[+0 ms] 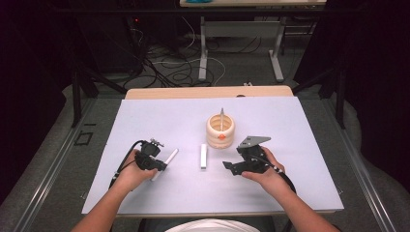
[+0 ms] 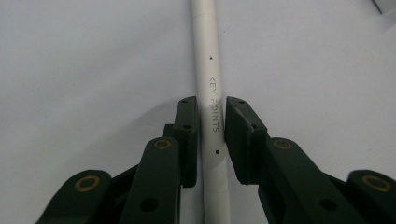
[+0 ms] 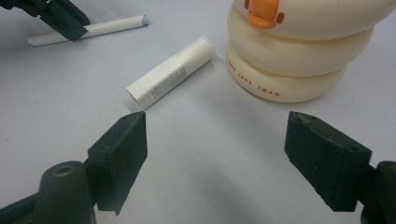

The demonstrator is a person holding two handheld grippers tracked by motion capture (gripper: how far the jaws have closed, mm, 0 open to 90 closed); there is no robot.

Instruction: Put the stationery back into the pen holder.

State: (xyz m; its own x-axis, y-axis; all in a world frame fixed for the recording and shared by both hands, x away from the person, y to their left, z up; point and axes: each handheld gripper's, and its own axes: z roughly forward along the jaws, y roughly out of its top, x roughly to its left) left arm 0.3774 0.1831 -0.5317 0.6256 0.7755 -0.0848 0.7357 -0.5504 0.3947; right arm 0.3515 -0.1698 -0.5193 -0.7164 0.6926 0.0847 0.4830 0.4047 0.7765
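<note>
At the near edge of the high view a person's forearms come in over the worktop (image 1: 145,121), which is covered by a pale sheet. The left gripper (image 1: 155,163) sits at the near left, its jaws set on either side of a slim white pen (image 1: 165,163) that lies flat on the sheet, slanting from near left to far right. In the left gripper view the two black pads stand close against the pen (image 2: 212,88), one on each side, around the printed words "KEY POINTS"; whether they press it or stand just clear of it is hard to tell, and the pen runs on away from the jaws.

The right gripper (image 1: 232,167) is held at the near right, a grey three-cornered plate on its top, pointing left toward the middle of the sheet. In the right gripper view its jaws stand wide apart with nothing between them, over bare sheet.

Between the two grippers, a little farther off, lies a short white tube (image 1: 203,156), lengthways from near to far, apart from both. The right gripper view shows small print on the tube (image 3: 171,72), with one end near the foot of the holder.

Just beyond the tube stands a cream ringed holder (image 1: 220,130) with an orange beak-like mark on its near side and a thin stick rising out of it. In the right gripper view its lowest ring reads "THE JUDY SWAN" (image 3: 299,60).
</note>
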